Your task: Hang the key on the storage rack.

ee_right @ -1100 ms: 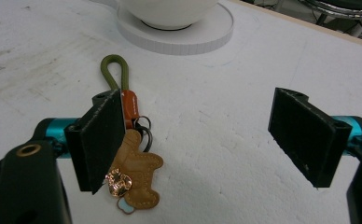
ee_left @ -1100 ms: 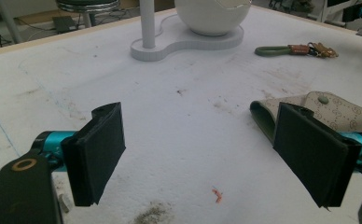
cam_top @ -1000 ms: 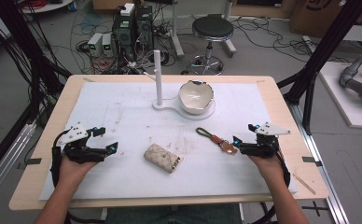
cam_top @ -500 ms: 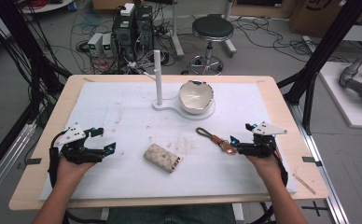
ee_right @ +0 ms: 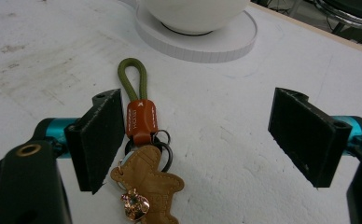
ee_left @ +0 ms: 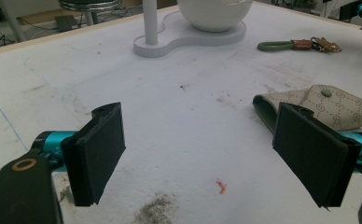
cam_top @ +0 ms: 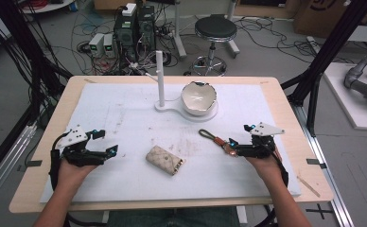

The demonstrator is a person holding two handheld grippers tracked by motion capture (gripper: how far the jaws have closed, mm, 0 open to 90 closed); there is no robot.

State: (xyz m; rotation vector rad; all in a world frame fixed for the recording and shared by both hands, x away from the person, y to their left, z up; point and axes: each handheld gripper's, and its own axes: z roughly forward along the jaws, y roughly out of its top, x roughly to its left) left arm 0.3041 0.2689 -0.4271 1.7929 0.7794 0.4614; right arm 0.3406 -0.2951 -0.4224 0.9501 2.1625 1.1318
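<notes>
We see the right gripper (ee_right: 195, 140) with jaws wide apart, gripping nothing; the olive-green cord keychain with its brown leather charm (ee_right: 144, 163) lies just inside its left jaw. Our left gripper (ee_left: 202, 154) gapes too, the beige patterned leather pouch (ee_left: 328, 105) beside its right jaw.

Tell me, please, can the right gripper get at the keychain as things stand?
Probably yes: the right gripper is open, and the keychain lies flat on the table between its jaws, beside one of them, with nothing in the way.
</notes>
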